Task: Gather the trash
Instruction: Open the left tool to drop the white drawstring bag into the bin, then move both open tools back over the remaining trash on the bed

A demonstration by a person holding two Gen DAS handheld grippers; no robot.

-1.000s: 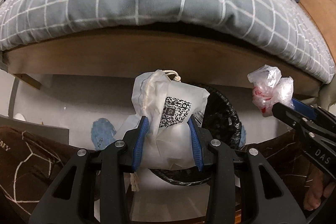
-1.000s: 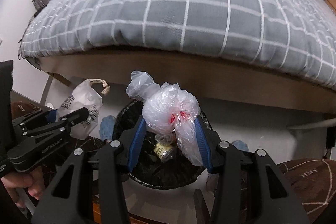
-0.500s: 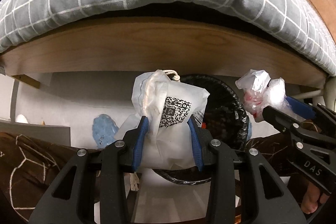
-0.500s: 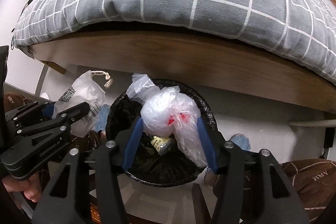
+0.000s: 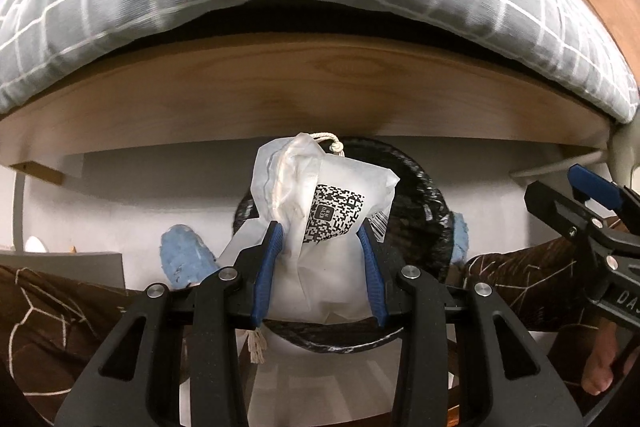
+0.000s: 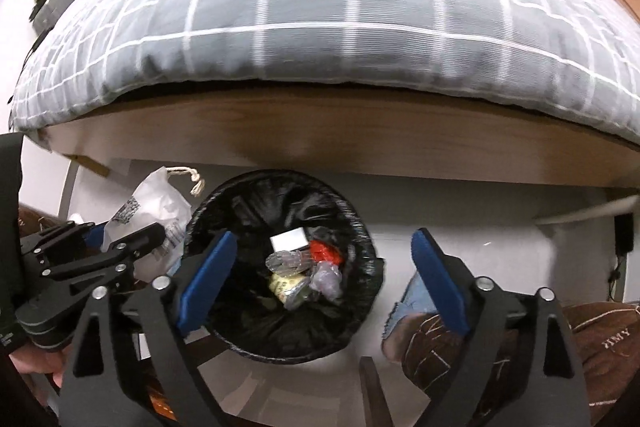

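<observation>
My left gripper (image 5: 320, 227) is shut on a white drawstring bag (image 5: 320, 203) with a QR code, held above the near left rim of the black-lined trash bin (image 5: 424, 195). The bag also shows in the right wrist view (image 6: 156, 203), left of the bin (image 6: 280, 331). My right gripper (image 6: 324, 247) is open and empty above the bin. The clear plastic bag with red inside (image 6: 326, 267) lies in the bin among other wrappers. The right gripper shows in the left wrist view at the right edge (image 5: 592, 195).
A bed with a grey checked duvet (image 6: 340, 19) and a wooden side rail (image 6: 340, 131) overhangs behind the bin. The person's brown-trousered legs (image 6: 592, 339) and blue slippers (image 5: 180, 255) flank the bin on the white floor.
My right gripper opened and the clear plastic bag dropped into the bin. Both grippers came lower and closer to the bin; the left still holds the white bag.
</observation>
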